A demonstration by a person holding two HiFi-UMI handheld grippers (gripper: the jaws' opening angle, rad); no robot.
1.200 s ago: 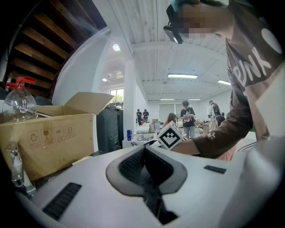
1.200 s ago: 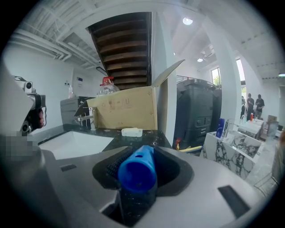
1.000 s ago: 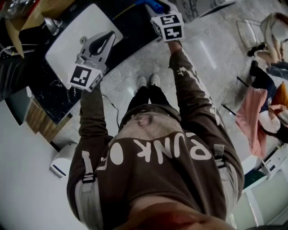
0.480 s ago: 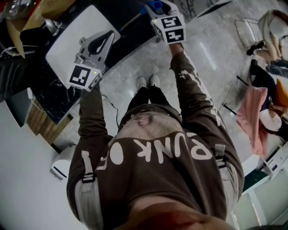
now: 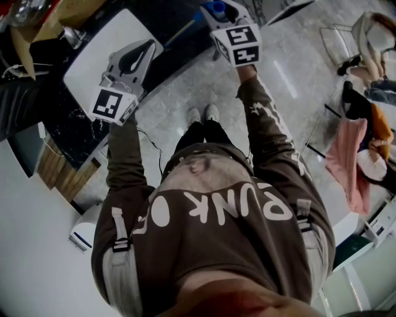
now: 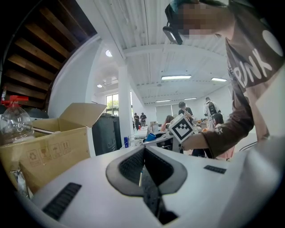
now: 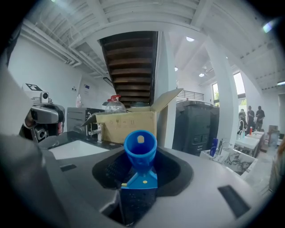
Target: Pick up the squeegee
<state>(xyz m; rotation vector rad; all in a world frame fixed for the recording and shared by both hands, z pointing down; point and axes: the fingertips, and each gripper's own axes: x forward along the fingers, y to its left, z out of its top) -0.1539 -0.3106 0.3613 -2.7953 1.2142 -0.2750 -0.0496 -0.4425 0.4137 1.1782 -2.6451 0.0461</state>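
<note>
The squeegee [image 7: 140, 153] is blue, with a hollow round handle end that faces the right gripper view's camera. My right gripper [image 7: 139, 180] is shut on its wedge-shaped neck and holds it up in the air. In the head view only a bit of blue squeegee [image 5: 216, 7] shows at the top edge, past the right gripper [image 5: 224, 13] and its marker cube. My left gripper [image 5: 148, 48] hovers over a white sink on the dark counter. Its jaws meet with nothing between them, as the left gripper [image 6: 143, 156] view also shows. The squeegee's blade is hidden.
A white sink [image 5: 93, 65] is set in a dark counter [image 5: 68, 133]. An open cardboard box [image 7: 129, 124] and a clear bottle with a red cap [image 6: 13, 122] stand on it. A black bin [image 7: 193, 129] stands beyond. Clothes on a rack [image 5: 356, 155] are at the right.
The right gripper has risen toward the head camera with the squeegee still in it. The left gripper has lifted slightly over the sink.
</note>
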